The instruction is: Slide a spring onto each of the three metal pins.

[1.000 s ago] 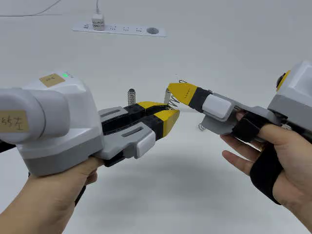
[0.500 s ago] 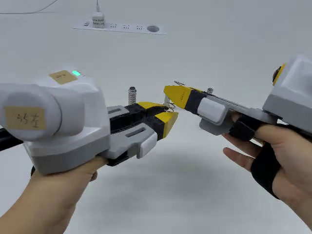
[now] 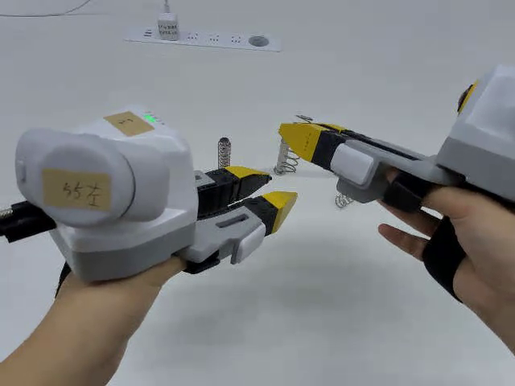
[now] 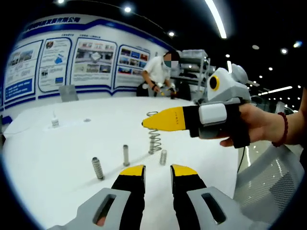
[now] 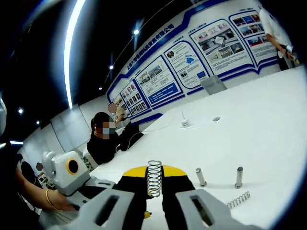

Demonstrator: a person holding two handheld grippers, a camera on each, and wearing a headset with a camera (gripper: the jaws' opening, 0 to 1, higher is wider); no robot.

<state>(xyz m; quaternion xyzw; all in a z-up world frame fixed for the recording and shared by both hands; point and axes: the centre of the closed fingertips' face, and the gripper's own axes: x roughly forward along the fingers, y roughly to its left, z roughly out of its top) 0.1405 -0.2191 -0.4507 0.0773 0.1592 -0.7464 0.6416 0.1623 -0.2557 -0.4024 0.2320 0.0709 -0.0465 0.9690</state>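
Steel spring (image 5: 153,179), clamped between the closed jaws of the right gripper (image 5: 154,171), hangs vertical near the sprung pin (image 4: 98,167), an orientation that should let its bore drop over the bare pin (image 4: 126,155) just beside that landmark. Empty, jaws apart, the left gripper (image 4: 157,170) hovers short of the sprung pin, probably to keep clear. A spare spring (image 5: 238,199) lies farther off.

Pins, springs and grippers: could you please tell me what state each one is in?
Left gripper: open, empty.
Right gripper: shut on held spring.
Held spring: clamped between the jaws.
Sprung pin: upright, spring on.
Bare pin: upright, no spring.
Other bare pin: upright, no spring.
Loose spring: lying flat, unused.
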